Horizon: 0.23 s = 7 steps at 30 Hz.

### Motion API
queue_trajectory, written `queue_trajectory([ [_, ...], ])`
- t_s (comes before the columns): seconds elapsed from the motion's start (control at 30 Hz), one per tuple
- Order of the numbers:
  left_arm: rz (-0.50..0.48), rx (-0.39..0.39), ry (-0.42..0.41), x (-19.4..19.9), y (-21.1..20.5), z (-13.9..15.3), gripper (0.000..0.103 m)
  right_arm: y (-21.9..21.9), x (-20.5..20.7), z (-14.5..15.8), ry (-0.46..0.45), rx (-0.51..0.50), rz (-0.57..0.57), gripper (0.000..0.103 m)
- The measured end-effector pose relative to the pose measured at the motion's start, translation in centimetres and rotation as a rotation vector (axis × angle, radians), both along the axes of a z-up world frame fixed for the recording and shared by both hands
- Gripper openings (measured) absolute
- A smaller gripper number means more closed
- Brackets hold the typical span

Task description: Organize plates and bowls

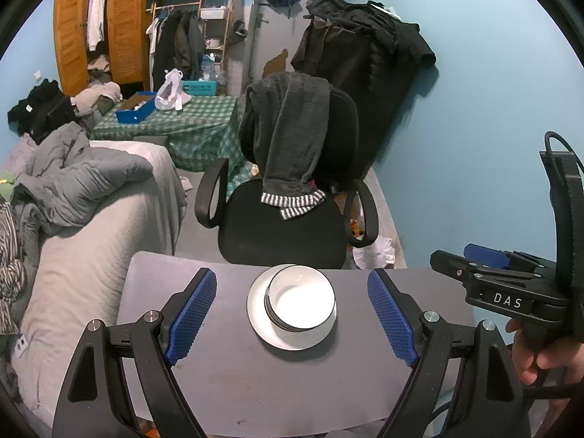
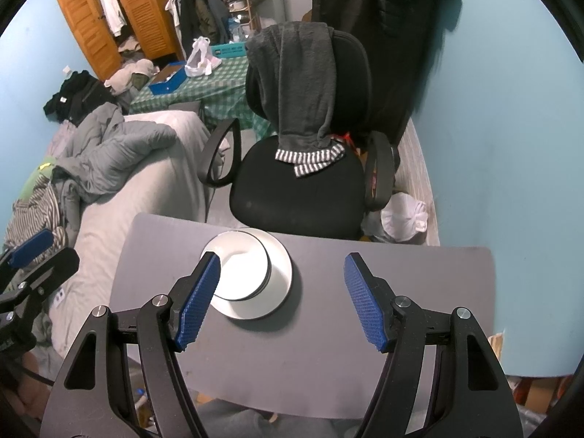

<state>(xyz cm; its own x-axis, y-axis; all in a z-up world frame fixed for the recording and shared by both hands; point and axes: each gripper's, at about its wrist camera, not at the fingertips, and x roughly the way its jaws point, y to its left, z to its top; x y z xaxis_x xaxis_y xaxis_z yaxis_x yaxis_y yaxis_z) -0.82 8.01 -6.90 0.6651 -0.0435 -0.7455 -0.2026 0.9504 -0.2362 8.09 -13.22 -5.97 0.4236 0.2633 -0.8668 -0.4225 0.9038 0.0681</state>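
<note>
A: Where do we have the dishes?

B: On the grey table (image 1: 226, 372), toward its far edge. We see a white plate (image 1: 259, 323) with a stack of white, dark-rimmed bowls (image 1: 303, 301) sitting on it — the stack rests off-centre, nearer the plate's far side.

A: And our left gripper (image 1: 292, 315)?

B: Its blue pads (image 1: 191, 315) stand spread wide above the table, one on each side of the plate in our view, with nothing pinched between them.

A: The right gripper (image 2: 283, 301)?

B: Also parted and empty. From its own camera the left pad (image 2: 199, 299) overlaps the bowls, but we cannot tell that it touches them. From the left wrist we see it off at the right edge, gripped by a hand (image 1: 540, 350).

A: What lies beyond the table?

B: A black office chair (image 2: 299, 197) with a dark grey garment (image 2: 303, 84) draped over its back — and a bed with grey bedding (image 2: 120, 153) to the left.
</note>
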Motion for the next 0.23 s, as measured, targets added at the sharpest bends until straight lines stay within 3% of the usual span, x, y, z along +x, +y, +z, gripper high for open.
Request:
queue_trajectory([
  [0.23, -0.003, 0.002, -0.003, -0.33, -0.21, -0.08, 0.086, 0.09, -0.63, -0.5, 0.0, -0.009, 0.013, 0.069],
])
